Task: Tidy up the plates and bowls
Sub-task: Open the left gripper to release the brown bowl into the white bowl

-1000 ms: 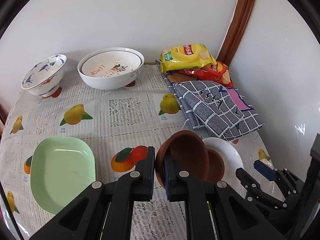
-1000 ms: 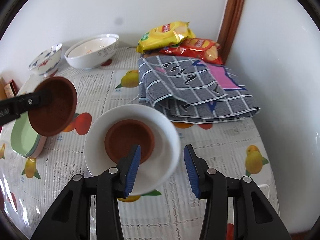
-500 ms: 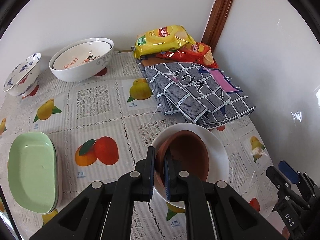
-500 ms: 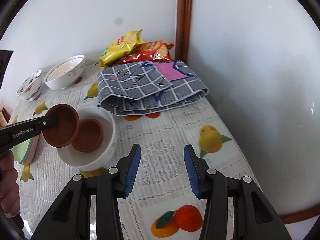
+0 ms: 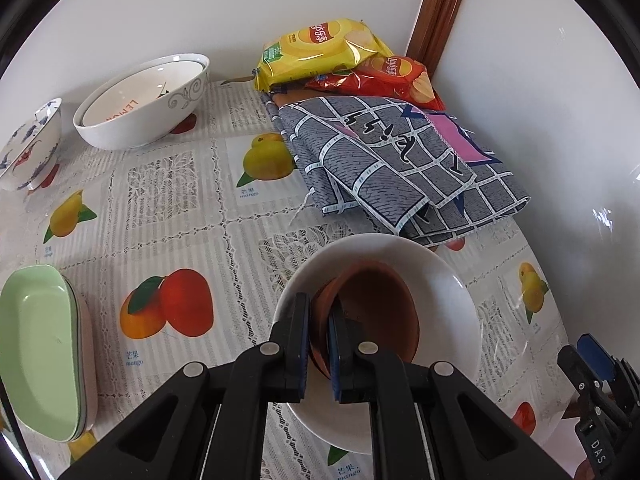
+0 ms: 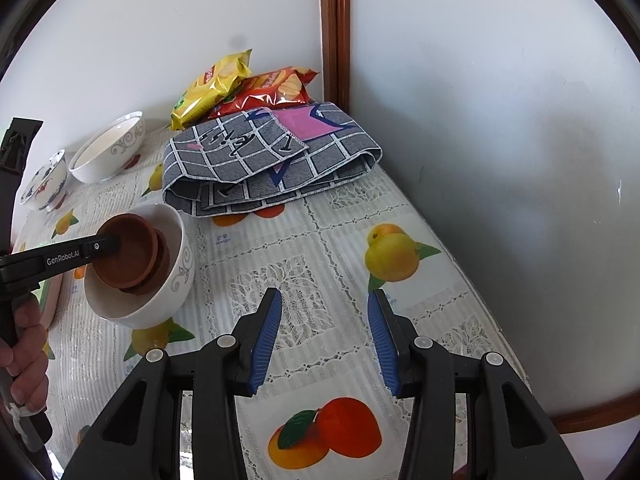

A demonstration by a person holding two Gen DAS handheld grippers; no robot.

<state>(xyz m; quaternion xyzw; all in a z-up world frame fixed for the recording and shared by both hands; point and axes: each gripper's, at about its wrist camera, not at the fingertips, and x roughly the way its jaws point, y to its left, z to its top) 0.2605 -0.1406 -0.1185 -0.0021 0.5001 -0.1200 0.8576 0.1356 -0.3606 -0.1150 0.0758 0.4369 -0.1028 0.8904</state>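
Two brown saucers nesting inside the white bowl

Left gripper (image 5: pixel 318 344), jaws clamped on the upper brown saucer's (image 5: pixel 376 312) rim, is seating it in the white bowl (image 5: pixel 452 296) mid-desk; next, release. Right gripper (image 6: pixel 324 340) jaws apart, empty.

A home dining corner is showing itself here: a fruit-print lace tablecloth (image 5: pixel 168 208) is covering the table, crisp packets (image 5: pixel 320 50) and a folded checked cloth (image 5: pixel 400 168) are lying against white walls, and household bowls (image 5: pixel 144 100) are sitting beside wooden trim (image 6: pixel 334 28).
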